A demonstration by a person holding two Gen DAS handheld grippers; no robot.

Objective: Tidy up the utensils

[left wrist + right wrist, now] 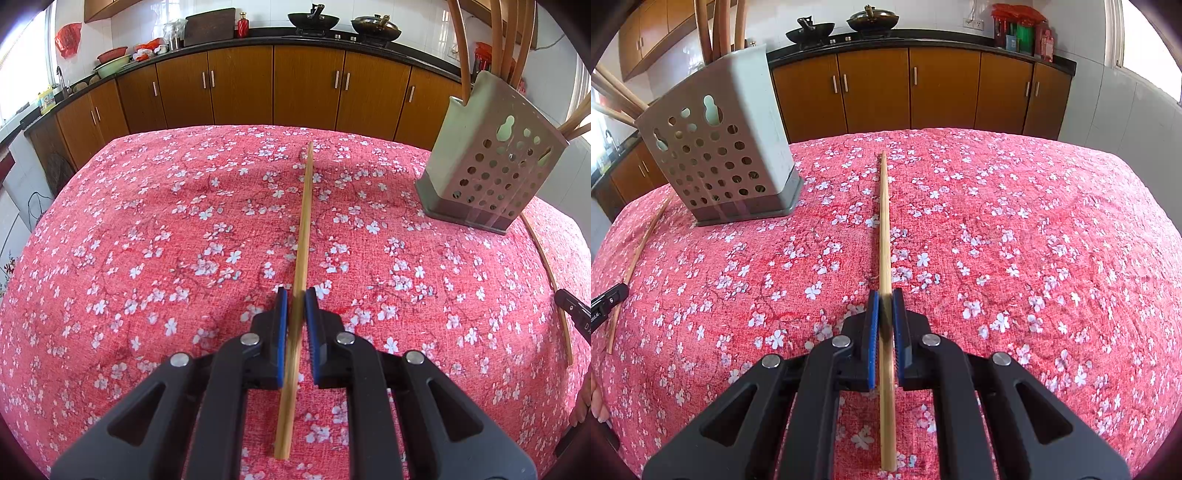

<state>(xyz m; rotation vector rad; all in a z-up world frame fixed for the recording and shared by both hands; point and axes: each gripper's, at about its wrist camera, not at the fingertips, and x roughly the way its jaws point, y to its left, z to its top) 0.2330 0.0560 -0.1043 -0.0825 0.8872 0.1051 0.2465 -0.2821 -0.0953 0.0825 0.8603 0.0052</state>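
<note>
Left gripper (295, 306) level over the desk (147, 221), fingers (281, 325) nearly closed, pinching a chopstick (303, 229) pointing forward. Right gripper (885, 306) same pose, fingers (873, 325) clamped on its own chopstick (884, 229). Perforated holder (731, 147) stands between them, toward the far edge, with chopsticks inside. Open cloth ahead of both. Partial lettering on the gripper body at the frame edge, unreadable.

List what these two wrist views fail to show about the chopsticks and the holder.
- Left wrist: chopstick blurs between the left gripper pads; contact unclear.
- Right wrist: chopstick blurs inside the right gripper.
- Holder: chopstick tops cut off by frame edge; its contents hidden by walls.
</note>
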